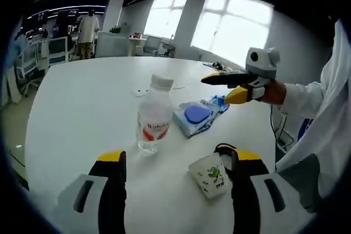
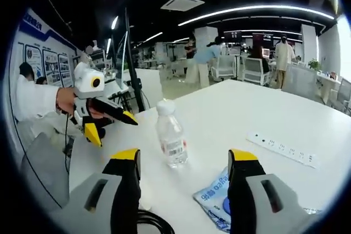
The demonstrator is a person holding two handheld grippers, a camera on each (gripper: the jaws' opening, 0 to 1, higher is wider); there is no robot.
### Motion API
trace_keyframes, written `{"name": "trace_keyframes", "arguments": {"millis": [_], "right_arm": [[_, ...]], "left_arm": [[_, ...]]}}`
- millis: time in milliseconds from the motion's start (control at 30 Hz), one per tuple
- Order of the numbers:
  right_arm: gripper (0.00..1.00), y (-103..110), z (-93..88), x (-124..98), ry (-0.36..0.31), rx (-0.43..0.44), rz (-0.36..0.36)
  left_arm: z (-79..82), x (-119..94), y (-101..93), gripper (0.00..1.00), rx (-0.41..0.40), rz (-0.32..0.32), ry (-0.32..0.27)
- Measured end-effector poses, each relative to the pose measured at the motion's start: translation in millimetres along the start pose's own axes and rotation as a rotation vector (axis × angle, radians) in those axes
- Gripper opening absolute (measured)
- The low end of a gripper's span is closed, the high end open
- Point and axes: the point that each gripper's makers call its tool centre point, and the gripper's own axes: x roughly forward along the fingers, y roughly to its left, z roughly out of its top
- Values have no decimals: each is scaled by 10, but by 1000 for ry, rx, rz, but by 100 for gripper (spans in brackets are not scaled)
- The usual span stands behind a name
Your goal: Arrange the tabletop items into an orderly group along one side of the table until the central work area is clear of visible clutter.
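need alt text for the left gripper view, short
A clear plastic water bottle stands upright on a white table, between and beyond the open left gripper at the bottom edge. A paper cup lies tipped beside its right jaw, a blue-and-white packet lies past the bottle, and the right gripper hovers over the table's right side.

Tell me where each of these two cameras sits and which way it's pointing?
Left gripper view: rides on the left gripper, looking across the white table toward the windows; it sees a water bottle, a blue wipes pack, a paper cup, plus the right gripper and a white sleeve.
Right gripper view: rides on the right gripper, facing the office; it sees the bottle, wipes pack, a power strip, the left gripper.
Shared: table, bottle, wipes pack.
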Motion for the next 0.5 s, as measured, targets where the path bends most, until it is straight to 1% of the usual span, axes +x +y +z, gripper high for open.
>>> {"name": "trace_keyframes", "arguments": {"millis": [100,167,233,333,500], "right_arm": [[64,17,-48,-37,14,3,10],[64,39,-105,-68,30,4,23],[64,57,-155,-91,42,8,34],[65,93,-200,-119,50,25,53],[65,172,-278,-158,78,24,84]], "left_arm": [[-38,-59,-28,80,-15,12,-6],[-61,-114,-72,80,-26,22,-18],[-98,-144,-81,80,-36,31,-17],[-180,-196,-144,80,-50,38,-15],[-288,-269,-216,81,-83,51,-14]]}}
